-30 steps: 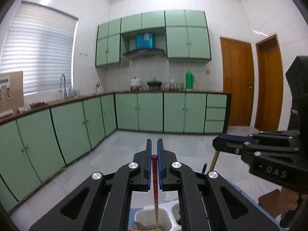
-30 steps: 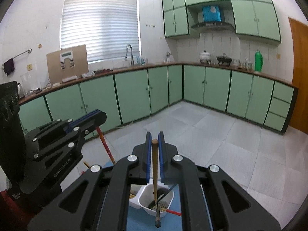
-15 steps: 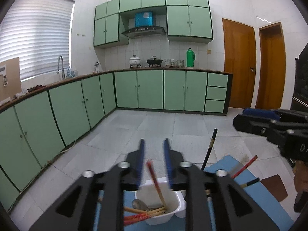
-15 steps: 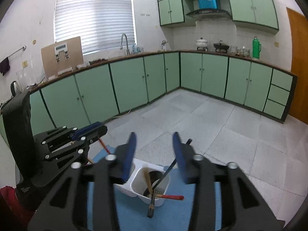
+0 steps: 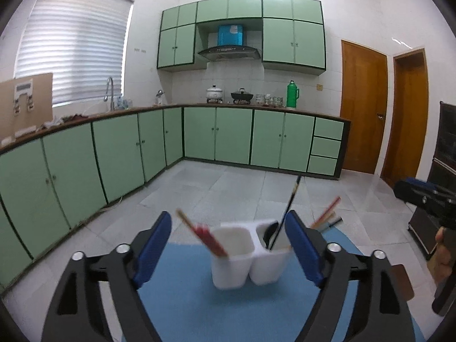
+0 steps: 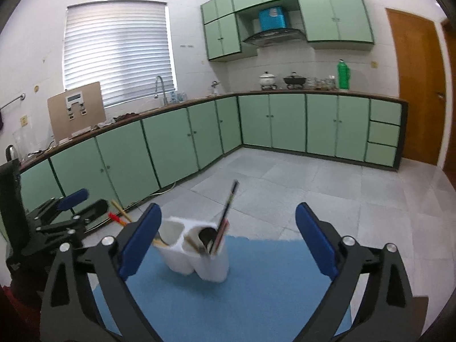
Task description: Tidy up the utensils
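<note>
Left tongs (image 5: 228,245) apart, just opened, nothing gripped, right tongs (image 6: 228,238) apart, just opened, empty, white two-cup holder (image 5: 248,259) upright on blue mat (image 5: 176,293), red chopsticks (image 5: 209,239) leaning in left cup, black chopstick (image 5: 286,213) in right cup.

One two-compartment holder (image 5: 245,253), two tongs (image 5: 228,245).

You have no lettering, brand, number or sign that reads clearly in either wrist view. The white printed panel on the brown board (image 6: 74,110) leaning on the counter by the window is too small to make out, and the pale mark on the blue box (image 5: 231,34) above the range hood is only a blur.
</note>
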